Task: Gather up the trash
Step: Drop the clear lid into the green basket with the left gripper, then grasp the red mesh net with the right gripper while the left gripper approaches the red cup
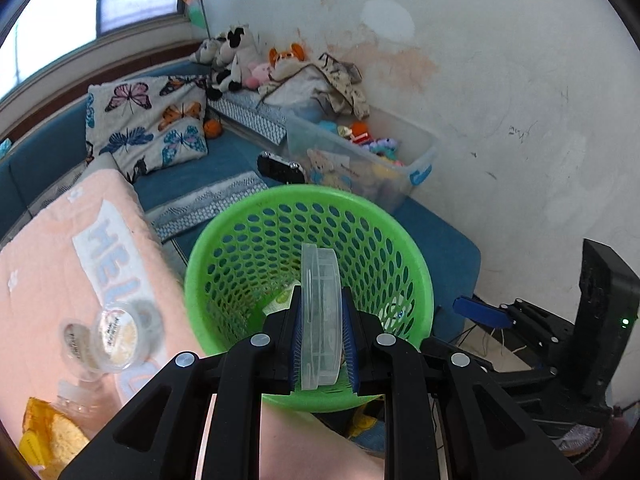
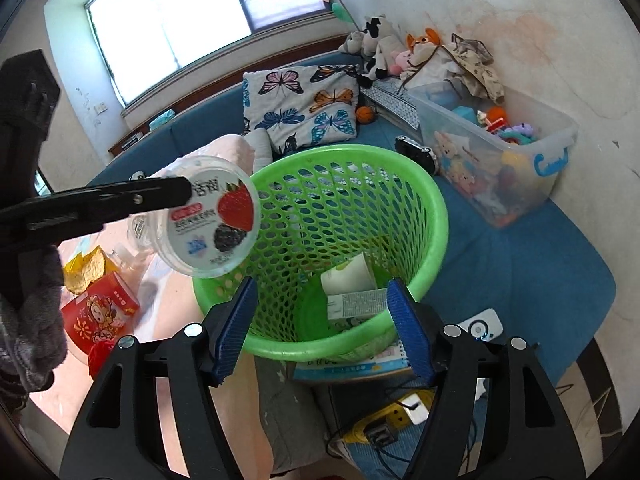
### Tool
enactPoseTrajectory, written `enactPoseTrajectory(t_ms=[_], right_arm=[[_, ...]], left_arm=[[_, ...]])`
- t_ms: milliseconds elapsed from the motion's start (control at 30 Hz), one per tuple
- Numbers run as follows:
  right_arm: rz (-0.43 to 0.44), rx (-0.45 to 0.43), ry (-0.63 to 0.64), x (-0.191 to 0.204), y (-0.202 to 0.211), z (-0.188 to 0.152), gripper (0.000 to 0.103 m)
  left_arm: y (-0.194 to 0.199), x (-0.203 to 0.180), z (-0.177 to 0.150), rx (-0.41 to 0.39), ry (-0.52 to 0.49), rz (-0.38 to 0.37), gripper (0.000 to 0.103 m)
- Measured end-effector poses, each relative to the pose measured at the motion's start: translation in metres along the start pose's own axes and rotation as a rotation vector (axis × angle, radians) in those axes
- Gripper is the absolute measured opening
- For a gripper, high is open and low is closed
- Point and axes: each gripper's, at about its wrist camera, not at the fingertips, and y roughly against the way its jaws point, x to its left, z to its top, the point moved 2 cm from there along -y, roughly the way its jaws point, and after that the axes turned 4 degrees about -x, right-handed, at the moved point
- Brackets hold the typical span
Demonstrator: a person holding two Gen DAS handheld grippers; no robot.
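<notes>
1. A stained white wall (image 1: 500, 120) and a bright window (image 2: 192, 12) close in a blue sofa (image 2: 520, 280), which carries a butterfly-print cushion (image 2: 308, 108), a heap of plush toys (image 1: 240, 60) and a clear storage bin (image 2: 500, 152) filled with toys.
2. A green perforated basket (image 2: 432, 216) stands in front of the sofa, between the two tools.
3. The left tool (image 1: 320, 312) is clamped on a clear plastic tub lid (image 1: 320, 308), held on edge between its blue pads (image 1: 352, 344) right over the basket's mouth (in the right wrist view the same piece shows its printed face, a strawberry and a dark berry, at the basket's left rim).
4. The right tool (image 2: 324, 328) holds nothing: its jaws stand moderately apart, framing the near rim of the basket.
5. Inside the basket lies a white carton (image 2: 352, 288) with printed text, tilted against the wall near the bottom.
6. Left of the basket, a peach blanket (image 1: 52, 248) bears pale lettering; on it sit two small clear round tubs (image 1: 116, 336), blurred.
7. Further left and nearer lie a crumpled yellow wrapper (image 2: 86, 268) and a red printed packet (image 2: 100, 312).
8. A blue-edged book (image 2: 348, 368) lies under the basket's near side, and a yellow power strip (image 2: 384, 420) with cables lies below it.
</notes>
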Motion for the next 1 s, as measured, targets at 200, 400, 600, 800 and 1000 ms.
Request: enactPoseTrajectory(t_ms=[200, 400, 600, 800, 1000], right_arm=[[0.003, 0.008, -0.016, -0.002, 0.0, -0.007, 0.067], [0.009, 0.01, -0.016, 0.001, 0.003, -0.01, 0.067], [0.031, 0.003, 0.006, 0.017, 0.012, -0.015, 0.067], [0.062, -0.007, 0.049, 0.045, 0.02, -0.02, 0.071], [0.098, -0.008, 0.075, 0.07, 0.024, -0.024, 0.073]], left_arm=[[-0.011, 0.002, -0.001, 0.014, 0.03, -0.022, 0.02], [-0.002, 0.004, -0.007, -0.013, 0.034, -0.015, 0.042], [0.036, 0.011, -0.02, -0.077, 0.035, 0.01, 0.042], [0.081, 0.026, -0.042, -0.133, 0.049, 0.054, 0.042], [0.114, 0.047, -0.063, -0.166, 0.09, 0.087, 0.042]])
